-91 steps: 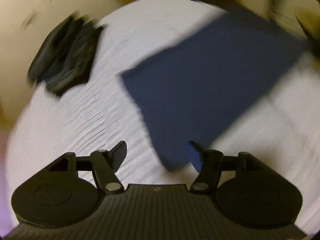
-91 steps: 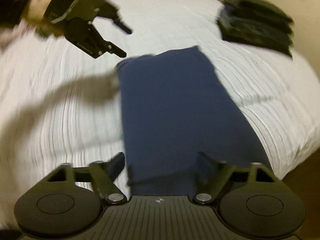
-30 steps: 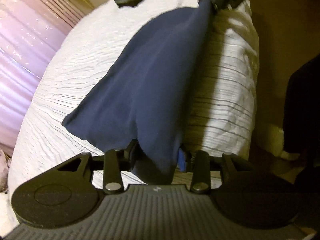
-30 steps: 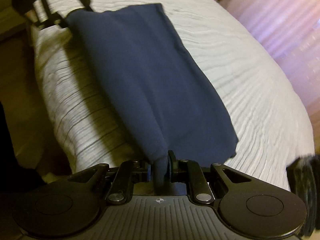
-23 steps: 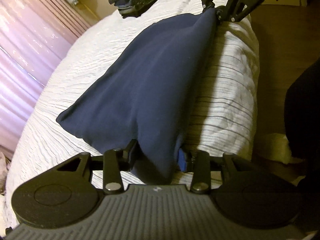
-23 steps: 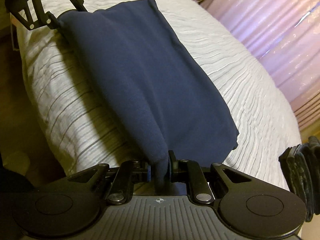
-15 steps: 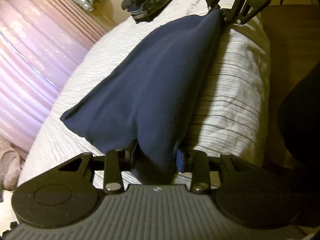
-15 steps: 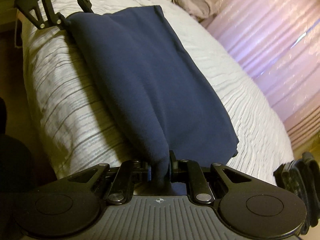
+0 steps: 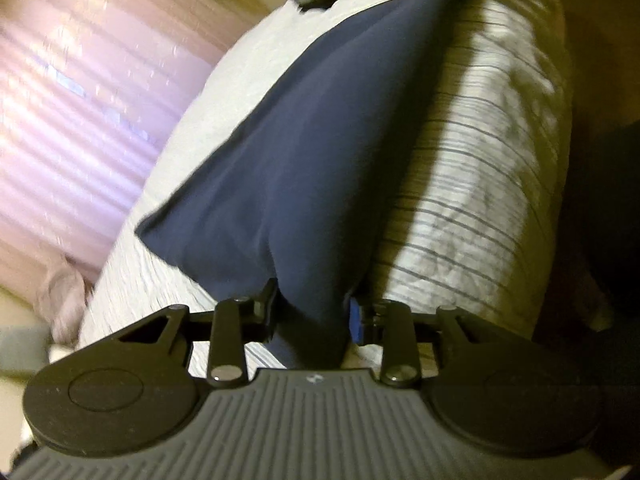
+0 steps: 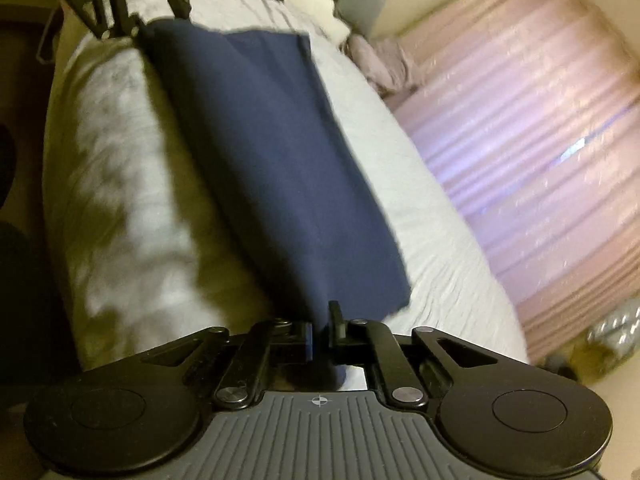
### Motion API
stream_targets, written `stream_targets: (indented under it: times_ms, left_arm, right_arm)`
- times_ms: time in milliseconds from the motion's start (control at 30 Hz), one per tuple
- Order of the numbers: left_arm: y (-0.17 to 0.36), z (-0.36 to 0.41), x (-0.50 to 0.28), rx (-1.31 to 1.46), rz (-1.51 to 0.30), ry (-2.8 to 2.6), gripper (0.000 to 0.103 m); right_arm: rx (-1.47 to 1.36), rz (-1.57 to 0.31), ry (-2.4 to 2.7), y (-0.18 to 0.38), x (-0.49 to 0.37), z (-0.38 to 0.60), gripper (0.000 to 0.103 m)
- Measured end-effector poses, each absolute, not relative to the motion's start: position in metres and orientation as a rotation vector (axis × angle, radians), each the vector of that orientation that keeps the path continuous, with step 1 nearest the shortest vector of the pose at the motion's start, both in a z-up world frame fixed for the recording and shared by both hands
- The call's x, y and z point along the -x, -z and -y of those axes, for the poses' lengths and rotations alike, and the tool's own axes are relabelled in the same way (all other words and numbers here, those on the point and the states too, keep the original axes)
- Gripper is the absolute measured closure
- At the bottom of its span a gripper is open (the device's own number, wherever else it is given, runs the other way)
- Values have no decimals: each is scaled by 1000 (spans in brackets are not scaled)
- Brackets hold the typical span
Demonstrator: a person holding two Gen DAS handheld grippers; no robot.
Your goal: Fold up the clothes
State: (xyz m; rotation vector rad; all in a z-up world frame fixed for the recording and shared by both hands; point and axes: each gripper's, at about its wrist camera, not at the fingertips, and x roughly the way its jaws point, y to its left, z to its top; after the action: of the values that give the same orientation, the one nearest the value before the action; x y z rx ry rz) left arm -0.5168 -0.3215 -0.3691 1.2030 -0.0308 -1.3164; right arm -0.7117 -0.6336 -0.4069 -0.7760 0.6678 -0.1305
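Pillow [image 10: 332, 10] shows only from right wrist.

Dim, warm yellowish room light; we see daylight glowing through the pink curtain [image 10: 532, 152], blown out in streaks. Motion blur smears both fisheye views, edges bowed and vignetted black. A hard shadow falls beside the navy cloth [image 9: 304, 152] across the white bedspread [image 9: 472, 184].
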Motion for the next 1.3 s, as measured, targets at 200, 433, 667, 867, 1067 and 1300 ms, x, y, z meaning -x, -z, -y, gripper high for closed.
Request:
stream_targets:
  times_ms: [200,433,667,867,1067,1300]
  left_arm:
    - [344,310,517,-1213,-48,1301,68]
    - [302,288,463,-968,-268,1330,68]
    - [261,316,395,-635,-436,1345,56]
    - [256,366,356,-464,-564,1385,53]
    - [272,411,332,-406,-669,1410,53]
    - [290,438,311,-388,-743,1487,87]
  right_arm:
    - [679,-653,157,401,721,641,98]
    - [666,-681,273,406,744,645,98]
    - [535,-654,361,365,756,667,28]
    - [418,-594,278,319,728,692,25]
    - [312,-636,80,292,653,727,25]
    - [237,-739,-175,302,551,752,25]
